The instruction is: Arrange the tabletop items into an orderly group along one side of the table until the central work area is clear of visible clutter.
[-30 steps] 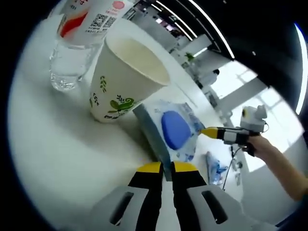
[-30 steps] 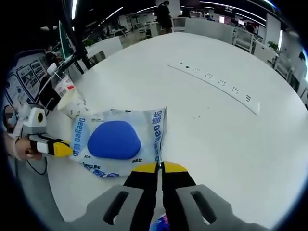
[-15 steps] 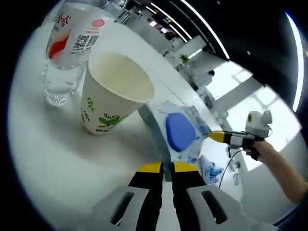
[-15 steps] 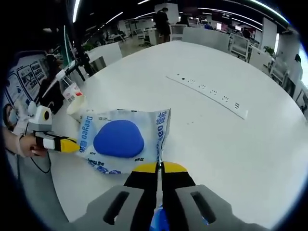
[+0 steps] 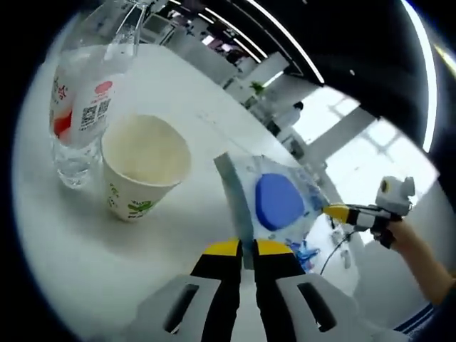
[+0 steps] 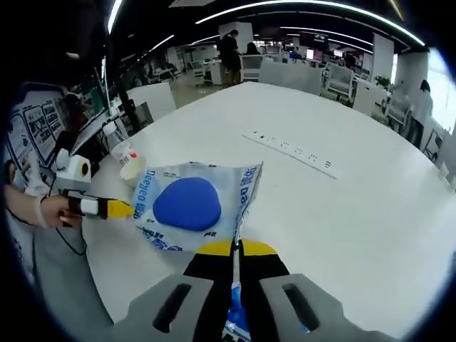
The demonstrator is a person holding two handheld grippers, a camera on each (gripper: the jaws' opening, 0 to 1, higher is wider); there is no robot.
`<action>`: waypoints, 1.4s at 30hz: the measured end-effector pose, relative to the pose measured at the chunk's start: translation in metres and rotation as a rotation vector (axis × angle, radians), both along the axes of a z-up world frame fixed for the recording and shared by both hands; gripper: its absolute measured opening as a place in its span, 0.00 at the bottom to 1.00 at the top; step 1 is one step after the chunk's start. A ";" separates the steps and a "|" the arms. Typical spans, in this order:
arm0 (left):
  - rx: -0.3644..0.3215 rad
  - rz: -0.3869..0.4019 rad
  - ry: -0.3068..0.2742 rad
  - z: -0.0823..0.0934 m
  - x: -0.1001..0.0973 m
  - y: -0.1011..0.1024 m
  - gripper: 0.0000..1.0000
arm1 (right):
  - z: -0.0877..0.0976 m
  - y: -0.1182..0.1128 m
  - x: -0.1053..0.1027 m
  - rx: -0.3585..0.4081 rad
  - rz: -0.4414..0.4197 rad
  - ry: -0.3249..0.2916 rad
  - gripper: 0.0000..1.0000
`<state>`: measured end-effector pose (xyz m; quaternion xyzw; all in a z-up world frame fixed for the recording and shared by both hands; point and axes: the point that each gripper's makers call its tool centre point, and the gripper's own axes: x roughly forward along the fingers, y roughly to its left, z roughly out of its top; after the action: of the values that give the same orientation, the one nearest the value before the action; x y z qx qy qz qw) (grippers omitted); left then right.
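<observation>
A pack of wet wipes (image 5: 279, 203) with a blue oval lid hangs above the white table (image 5: 71, 235), held at both ends. My left gripper (image 5: 242, 249) is shut on its near edge. At the far end the right gripper (image 5: 333, 211) pinches it too. In the right gripper view the pack (image 6: 187, 203) spreads flat, with my right gripper (image 6: 235, 249) shut on its corner and the left gripper (image 6: 114, 209) gripping the opposite side. A paper cup (image 5: 142, 167) with green leaf print stands beside a clear water bottle (image 5: 77, 107) on the table.
A row of sockets (image 6: 292, 148) runs across the table (image 6: 342, 214). The cup (image 6: 132, 169) and bottle (image 6: 122, 151) stand near the table's edge. A small blue wrapper (image 5: 303, 253) lies under the pack. Office desks and chairs stand beyond the table.
Both grippers have risen with the wipes pack held between them. The cup, bottle and table now look farther below; neither grip has altered.
</observation>
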<state>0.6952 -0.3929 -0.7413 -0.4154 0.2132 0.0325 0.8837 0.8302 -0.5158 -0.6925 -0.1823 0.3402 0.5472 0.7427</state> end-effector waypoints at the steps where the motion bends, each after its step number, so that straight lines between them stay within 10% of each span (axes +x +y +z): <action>1: 0.004 -0.002 -0.002 0.002 0.000 0.000 0.01 | 0.003 -0.002 -0.003 0.002 -0.002 -0.005 0.00; 20: 0.080 -0.099 -0.006 0.022 -0.018 0.004 0.01 | 0.008 -0.029 -0.057 0.086 -0.135 0.030 0.00; 42: 0.089 -0.103 0.099 -0.024 -0.024 0.026 0.01 | -0.068 -0.022 -0.079 0.117 -0.299 0.156 0.00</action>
<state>0.6717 -0.3670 -0.7655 -0.3621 0.2761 0.0172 0.8901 0.7509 -0.5380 -0.7600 -0.0433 0.3875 0.4621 0.7965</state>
